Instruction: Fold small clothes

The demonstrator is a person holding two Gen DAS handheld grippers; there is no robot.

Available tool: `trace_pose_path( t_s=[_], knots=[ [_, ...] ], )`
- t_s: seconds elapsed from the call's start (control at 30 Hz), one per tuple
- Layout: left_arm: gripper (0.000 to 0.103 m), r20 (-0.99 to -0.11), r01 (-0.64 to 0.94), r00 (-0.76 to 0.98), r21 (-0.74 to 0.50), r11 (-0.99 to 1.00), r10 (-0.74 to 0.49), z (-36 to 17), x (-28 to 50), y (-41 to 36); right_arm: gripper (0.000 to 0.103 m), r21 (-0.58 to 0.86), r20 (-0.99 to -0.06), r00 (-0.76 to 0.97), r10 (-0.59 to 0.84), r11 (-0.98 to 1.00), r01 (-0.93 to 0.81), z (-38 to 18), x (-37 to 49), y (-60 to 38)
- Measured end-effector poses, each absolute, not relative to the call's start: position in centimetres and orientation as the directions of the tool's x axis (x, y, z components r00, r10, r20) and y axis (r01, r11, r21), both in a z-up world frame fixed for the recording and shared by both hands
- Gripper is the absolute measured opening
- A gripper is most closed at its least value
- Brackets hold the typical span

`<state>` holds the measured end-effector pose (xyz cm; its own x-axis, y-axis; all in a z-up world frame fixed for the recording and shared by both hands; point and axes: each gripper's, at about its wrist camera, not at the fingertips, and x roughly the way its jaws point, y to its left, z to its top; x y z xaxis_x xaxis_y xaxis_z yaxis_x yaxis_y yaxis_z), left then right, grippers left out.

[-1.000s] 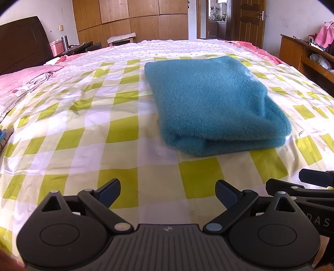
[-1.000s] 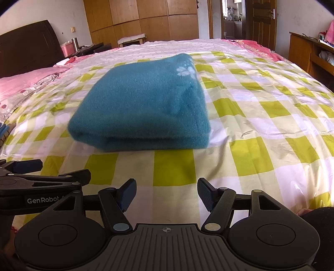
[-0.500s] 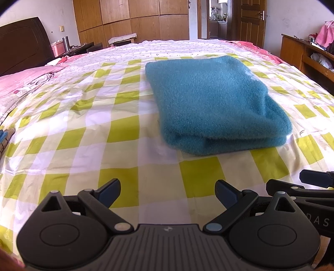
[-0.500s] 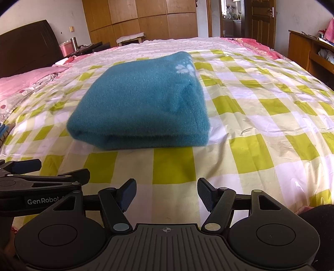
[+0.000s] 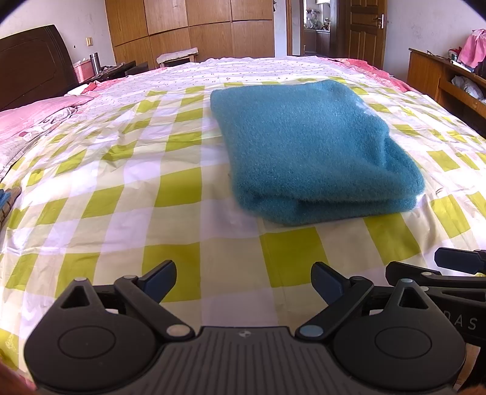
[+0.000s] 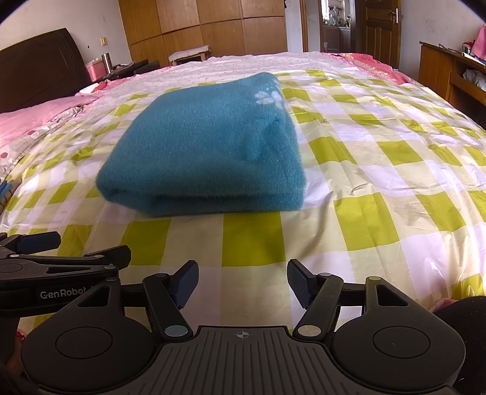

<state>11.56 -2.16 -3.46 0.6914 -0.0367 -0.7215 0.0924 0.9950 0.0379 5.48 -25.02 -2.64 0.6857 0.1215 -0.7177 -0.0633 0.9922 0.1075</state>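
A fuzzy teal garment [image 5: 309, 145] lies folded into a thick rectangle on the bed; it also shows in the right wrist view [image 6: 206, 149], with a pale flower mark near its far right corner. My left gripper [image 5: 243, 278] is open and empty, low over the bedspread, short of the garment's near edge. My right gripper [image 6: 243, 281] is open and empty, also short of the near edge. The right gripper shows at the right edge of the left wrist view [image 5: 455, 273]. The left gripper shows at the left edge of the right wrist view [image 6: 54, 261].
The bed has a yellow-green and white checked cover [image 5: 121, 188]. Pink pillows [image 5: 27, 121] and a dark headboard [image 5: 33, 63] are at the left. A wooden dresser [image 5: 446, 79] stands at the right. Wardrobes [image 6: 206, 27] and a door are behind the bed.
Both grippers have stayed open and almost still. The views have shifted only slightly toward the folded garment.
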Motion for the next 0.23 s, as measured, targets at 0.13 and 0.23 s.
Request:
trace_pose_path(
  t_s=[0.13,0.23],
  knots=[
    [0.099,-0.721,0.091,0.692,0.042,0.995,-0.033,-3.47,11.52,-2.23,0.065,0.108,-0.717,0.686,0.122,0.992,-0.064,-2.6,5.52,-25.0],
    [0.099,-0.722,0.09,0.691,0.04,0.995,-0.033,-3.43,11.52,-2.26,0.065,0.108,-0.716,0.687,0.123,0.992,-0.065,-2.72,5.5,-24.95]
  ],
)
